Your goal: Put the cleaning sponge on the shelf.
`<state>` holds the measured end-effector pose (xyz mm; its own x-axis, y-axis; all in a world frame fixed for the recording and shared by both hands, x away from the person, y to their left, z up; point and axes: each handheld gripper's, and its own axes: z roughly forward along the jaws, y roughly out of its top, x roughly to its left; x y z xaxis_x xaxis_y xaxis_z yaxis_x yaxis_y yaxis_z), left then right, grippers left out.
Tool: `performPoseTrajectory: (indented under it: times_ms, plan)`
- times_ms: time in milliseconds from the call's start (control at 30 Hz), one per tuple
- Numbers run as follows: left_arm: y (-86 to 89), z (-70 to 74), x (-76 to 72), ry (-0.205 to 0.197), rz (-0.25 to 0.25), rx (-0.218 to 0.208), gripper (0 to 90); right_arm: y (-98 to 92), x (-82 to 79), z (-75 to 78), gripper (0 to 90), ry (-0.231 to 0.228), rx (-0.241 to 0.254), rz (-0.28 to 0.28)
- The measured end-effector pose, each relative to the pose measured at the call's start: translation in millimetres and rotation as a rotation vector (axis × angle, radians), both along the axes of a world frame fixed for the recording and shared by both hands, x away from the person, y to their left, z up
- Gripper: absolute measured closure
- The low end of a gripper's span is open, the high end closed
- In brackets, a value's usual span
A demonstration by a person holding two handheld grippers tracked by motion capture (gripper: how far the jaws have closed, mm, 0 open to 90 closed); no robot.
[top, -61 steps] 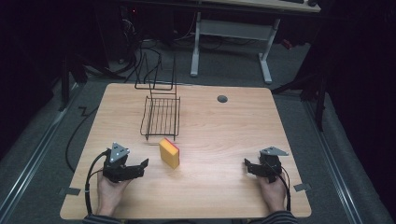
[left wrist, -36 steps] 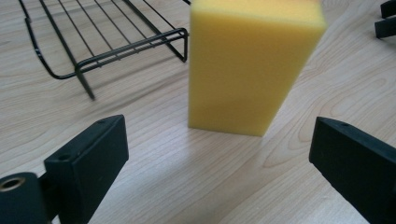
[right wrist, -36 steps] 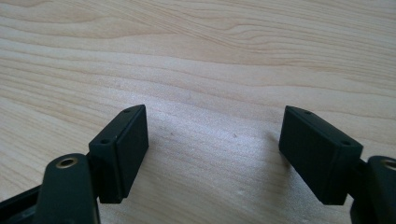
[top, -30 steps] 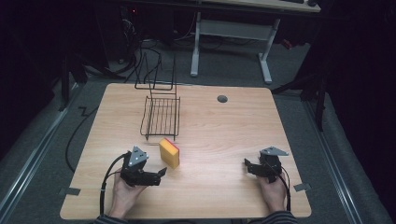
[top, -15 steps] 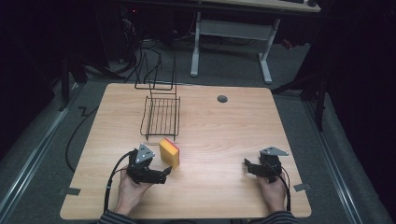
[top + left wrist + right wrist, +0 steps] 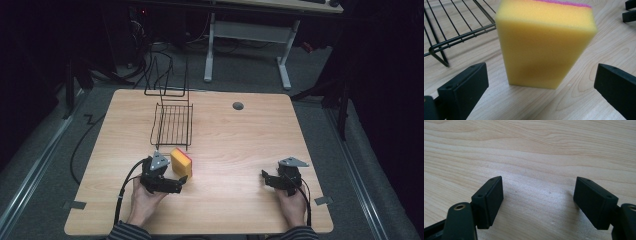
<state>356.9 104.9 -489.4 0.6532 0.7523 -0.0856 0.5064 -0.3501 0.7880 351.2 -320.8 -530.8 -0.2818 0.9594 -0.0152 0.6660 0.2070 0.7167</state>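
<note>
A yellow sponge (image 6: 181,161) with a pink top layer stands on its edge on the wooden table (image 6: 240,135), just in front of a black wire rack (image 6: 172,125). My left gripper (image 6: 179,183) lies right before the sponge. In the left gripper view its jaws have just been opening and stand wide on either side of the sponge (image 6: 544,45) without touching it; the left gripper (image 6: 540,75) is open. My right gripper (image 6: 265,177) rests at the table's front right. In the right gripper view, the right gripper (image 6: 537,181) is open over bare wood.
The rack (image 6: 456,27) shows at upper left in the left gripper view, close behind the sponge. A second wire frame (image 6: 167,75) stands at the table's far edge. A round cable hole (image 6: 238,106) sits at the back. Cables trail from both grippers toward the front edge.
My left gripper has moved right, up to the sponge, and now sits with its jaws on either side of it. The sponge, the rack and the right gripper have kept their places.
</note>
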Motion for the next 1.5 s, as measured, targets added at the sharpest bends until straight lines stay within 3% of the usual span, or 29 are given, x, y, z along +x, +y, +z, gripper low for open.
performPoseTrajectory:
  times_ms: [967, 1333, 1500]
  plan:
    - [-14.1, -13.7, 16.4, 0.003, 0.017, 0.020, 0.4, -0.1, 0.0, 0.0, 24.2, 0.001, -0.001, 0.001]
    - [-19.1, -20.2, 21.5, 0.011, 0.020, 0.028, 6.7, 0.0, 0.0, 0.0, 24.2, 0.000, 0.000, -0.001]
    - [-19.8, -21.8, 22.0, 0.005, 0.019, 0.039, 13.8, 0.0, 0.0, 0.0, 24.2, 0.000, 0.000, -0.001]
